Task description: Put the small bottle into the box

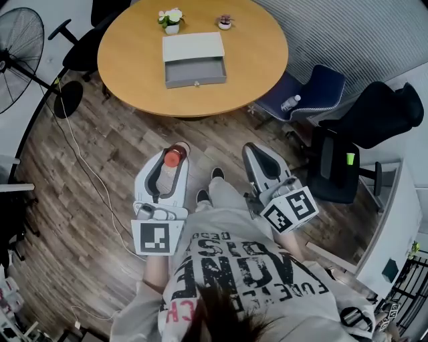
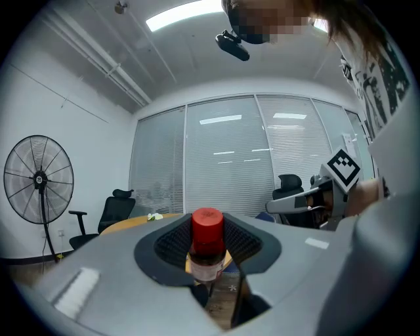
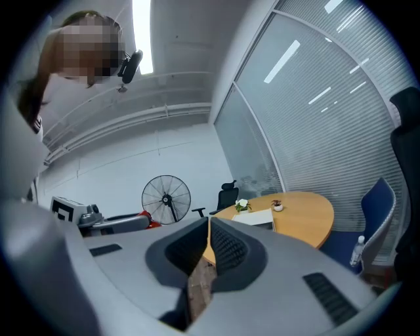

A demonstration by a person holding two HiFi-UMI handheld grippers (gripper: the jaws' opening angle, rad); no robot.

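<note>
A small brown bottle with a red cap stands upright between the jaws of my left gripper, which is shut on it. In the left gripper view the bottle fills the gap between the dark pads. My right gripper hangs beside it, jaws shut together with nothing between them; its closed tips point toward the table. Both grippers are above the wooden floor, short of the round table. On that table lies the grey-white box with its drawer pulled open toward me; the right gripper view shows the box too.
Two small potted plants stand behind the box. A standing fan and a black chair are at the left. A blue chair with a water bottle and a black office chair crowd the right. A cable trails across the floor.
</note>
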